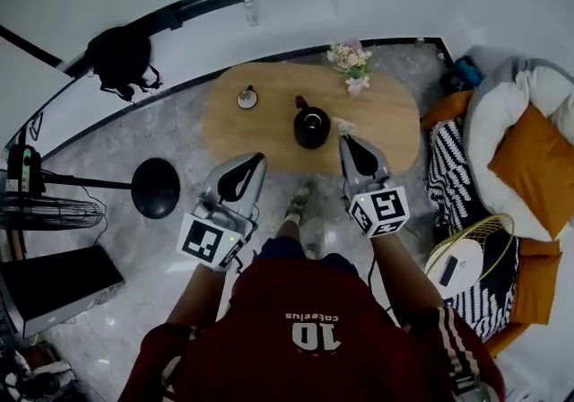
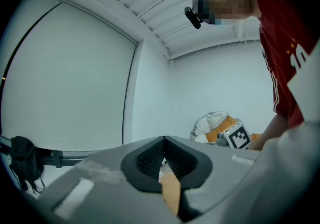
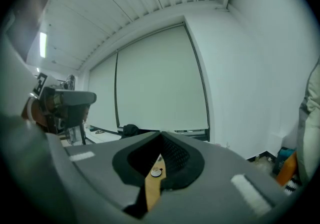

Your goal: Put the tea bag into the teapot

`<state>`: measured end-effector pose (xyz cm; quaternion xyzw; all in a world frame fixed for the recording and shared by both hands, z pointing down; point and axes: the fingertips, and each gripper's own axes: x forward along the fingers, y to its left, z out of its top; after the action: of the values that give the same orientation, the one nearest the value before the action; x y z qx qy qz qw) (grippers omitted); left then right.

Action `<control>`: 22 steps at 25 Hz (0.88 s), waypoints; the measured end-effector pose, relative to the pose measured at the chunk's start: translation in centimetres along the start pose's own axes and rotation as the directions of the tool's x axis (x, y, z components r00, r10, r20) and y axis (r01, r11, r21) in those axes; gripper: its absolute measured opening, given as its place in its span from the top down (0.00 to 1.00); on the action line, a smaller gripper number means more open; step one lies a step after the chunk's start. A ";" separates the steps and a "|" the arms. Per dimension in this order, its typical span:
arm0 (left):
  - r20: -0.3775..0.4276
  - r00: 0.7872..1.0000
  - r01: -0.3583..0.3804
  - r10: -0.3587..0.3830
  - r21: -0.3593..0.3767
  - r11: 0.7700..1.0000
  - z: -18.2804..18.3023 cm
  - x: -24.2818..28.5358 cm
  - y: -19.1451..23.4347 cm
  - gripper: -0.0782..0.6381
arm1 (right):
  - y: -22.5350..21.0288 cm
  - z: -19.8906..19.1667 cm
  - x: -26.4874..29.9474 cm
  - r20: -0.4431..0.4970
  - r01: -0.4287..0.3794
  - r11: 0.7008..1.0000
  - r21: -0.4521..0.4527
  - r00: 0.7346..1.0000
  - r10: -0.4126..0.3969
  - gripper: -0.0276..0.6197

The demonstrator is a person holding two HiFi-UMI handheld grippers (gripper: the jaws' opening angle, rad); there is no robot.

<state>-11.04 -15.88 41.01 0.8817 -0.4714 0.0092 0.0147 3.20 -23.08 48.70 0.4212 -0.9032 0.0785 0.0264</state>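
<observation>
Left gripper (image 1: 254, 161) and right gripper (image 1: 348, 142): jaws pressed together, empty. Risk: unopened right shoves the pale scrap, likely tea bag (image 1: 345, 126), mid-frame, or bumps teapot (image 1: 311, 125).

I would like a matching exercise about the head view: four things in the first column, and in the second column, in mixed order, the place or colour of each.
Things:
1. teapot
2. flowers
3. backpack
4. cushion

Descriptions:
A. orange, at the far right of the view
B. near the middle of the wooden table
C. at the far left, off the table
D. at the table's far edge, away from the person

Right pairs: 1-B, 2-D, 3-C, 4-A.
</observation>
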 end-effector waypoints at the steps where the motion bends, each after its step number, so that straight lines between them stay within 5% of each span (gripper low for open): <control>1: -0.006 1.000 -0.005 0.005 -0.008 1.000 -0.2 0.2 0.4 0.89 | -0.2 -0.8 0.8 -0.012 -0.003 1.000 -0.001 1.000 0.003 0.96; 5: -0.035 0.999 -0.032 0.029 -0.062 0.998 -1.1 1.0 1.7 0.89 | -1.3 -4.0 3.8 -0.052 -0.021 1.000 0.000 0.998 0.021 0.96; 22: -0.158 0.985 -0.087 0.073 -0.083 0.993 -5.4 2.8 7.5 0.89 | -6.2 -19.6 13.7 -0.292 0.003 0.998 0.064 0.956 0.016 0.96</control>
<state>-15.76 -22.19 46.58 0.8572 -0.5038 0.0571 0.0906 -1.24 -34.15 70.31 0.4026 -0.8878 0.1688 0.1457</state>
